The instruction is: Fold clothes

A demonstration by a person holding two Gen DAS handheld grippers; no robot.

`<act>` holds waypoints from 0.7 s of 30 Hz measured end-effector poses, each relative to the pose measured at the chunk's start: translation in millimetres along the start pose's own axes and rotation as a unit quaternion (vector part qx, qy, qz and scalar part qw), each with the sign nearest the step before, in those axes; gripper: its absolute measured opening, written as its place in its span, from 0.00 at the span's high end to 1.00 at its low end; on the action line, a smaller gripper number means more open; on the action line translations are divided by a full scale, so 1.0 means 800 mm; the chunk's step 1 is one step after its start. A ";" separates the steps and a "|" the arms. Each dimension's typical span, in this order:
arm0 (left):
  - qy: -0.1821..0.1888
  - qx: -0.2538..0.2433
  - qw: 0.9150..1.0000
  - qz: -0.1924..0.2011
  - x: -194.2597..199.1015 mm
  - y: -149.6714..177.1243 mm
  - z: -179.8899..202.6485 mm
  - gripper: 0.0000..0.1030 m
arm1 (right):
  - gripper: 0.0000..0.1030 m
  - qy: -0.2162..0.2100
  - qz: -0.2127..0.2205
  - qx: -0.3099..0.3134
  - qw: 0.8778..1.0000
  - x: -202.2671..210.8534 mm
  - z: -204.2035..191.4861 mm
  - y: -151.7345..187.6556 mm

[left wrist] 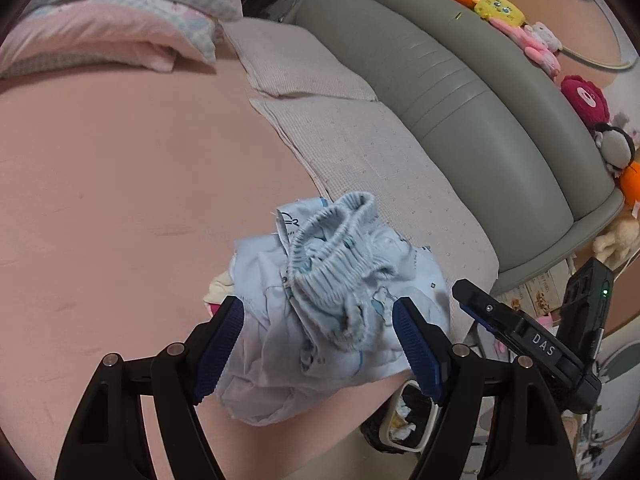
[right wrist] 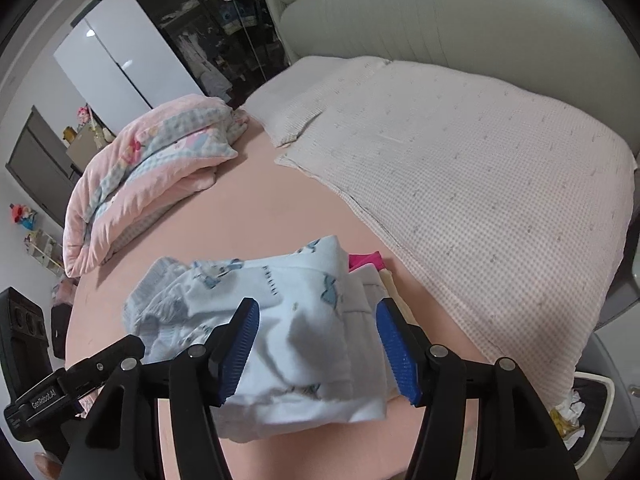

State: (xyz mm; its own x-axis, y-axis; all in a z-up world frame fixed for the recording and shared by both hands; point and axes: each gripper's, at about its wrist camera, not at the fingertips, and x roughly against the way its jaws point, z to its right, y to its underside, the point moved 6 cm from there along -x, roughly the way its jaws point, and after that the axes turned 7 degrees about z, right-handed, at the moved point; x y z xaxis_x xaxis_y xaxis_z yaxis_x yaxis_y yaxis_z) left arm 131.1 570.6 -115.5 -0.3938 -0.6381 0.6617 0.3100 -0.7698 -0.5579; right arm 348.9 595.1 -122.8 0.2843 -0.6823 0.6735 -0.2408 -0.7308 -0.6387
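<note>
Left gripper: jaws spread wide, blue pads clear of any cloth, nothing held. Pointed down over the garment — a pale blue printed piece with a ribbed elastic waistband bunched on top. Garment at the near edge of the bed, on the pink sheet, just left of the checked blanket.

Right gripper: jaws likewise apart, pads free of the fabric, nothing gripped. Same garment seen below and between the fingers, lying folded in a loose bundle. Beneath its right side — a cream piece and a magenta piece, only their edges visible.

Right gripper body visible in the left view, to the right of the garment; left gripper body visible in the right view, at the lower left.

Far left on the bed: folded pink quilt. Far side: grey padded headboard with a row of plush toys along its top. Off the near right corner of the bed: bin on the floor with crumpled paper inside.
</note>
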 end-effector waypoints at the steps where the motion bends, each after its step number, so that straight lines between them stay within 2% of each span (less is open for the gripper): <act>1: 0.001 -0.001 1.000 0.002 0.005 0.003 0.002 0.26 | 0.36 0.000 0.003 0.003 1.000 0.005 -0.003 0.002; 6: -0.012 -0.030 0.999 0.028 0.031 0.019 0.015 0.26 | 0.36 -0.005 0.008 0.016 1.000 0.035 -0.023 0.016; 11: -0.056 -0.068 0.994 0.064 0.072 0.045 0.027 0.26 | 0.36 0.017 0.022 0.064 0.998 0.083 -0.047 0.033; 14: -0.054 -0.063 0.994 0.070 0.094 0.060 0.031 0.26 | 0.34 0.037 0.033 0.095 0.994 0.113 -0.060 0.044; 21: -0.033 -0.042 0.996 0.076 0.133 0.088 0.039 0.26 | 0.32 0.042 0.049 0.136 0.989 0.175 -0.072 0.073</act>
State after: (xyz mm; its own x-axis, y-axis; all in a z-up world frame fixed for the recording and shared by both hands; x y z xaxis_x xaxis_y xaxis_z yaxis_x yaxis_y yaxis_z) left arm 138.0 448.0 -68.3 -0.2891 -0.7490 0.5962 0.2873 -0.6619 -0.6923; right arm 321.4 456.2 -44.4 0.1905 -0.7568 0.6253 -0.0008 -0.6370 -0.7708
